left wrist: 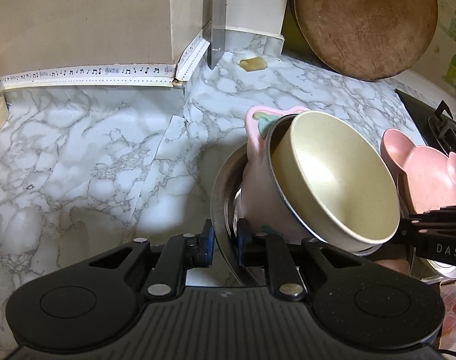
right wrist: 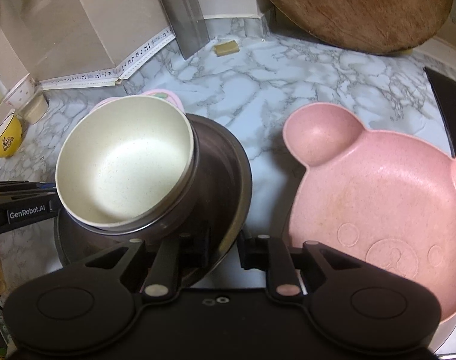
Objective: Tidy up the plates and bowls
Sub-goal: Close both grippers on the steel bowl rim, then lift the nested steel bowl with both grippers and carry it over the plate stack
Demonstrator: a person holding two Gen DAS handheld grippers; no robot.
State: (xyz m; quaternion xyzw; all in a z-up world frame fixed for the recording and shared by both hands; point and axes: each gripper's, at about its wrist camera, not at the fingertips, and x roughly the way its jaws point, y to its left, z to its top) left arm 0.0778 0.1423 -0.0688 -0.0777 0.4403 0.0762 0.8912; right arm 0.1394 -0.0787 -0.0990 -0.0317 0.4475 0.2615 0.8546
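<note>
Left gripper is clamped on my wide steel plate's rim; right gripper pinches its opposite edge. Stacked on it, tilted: pink dish, steel bowl, cream bowl. Pink bear-shaped plate sits beside, round wooden board behind.

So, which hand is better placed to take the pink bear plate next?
Right, probably. The pink bear plate lies just beside the right fingers; the left fingers clamp the steel dish rim on its far side, beyond the stacked bowls. Right must release first.
</note>
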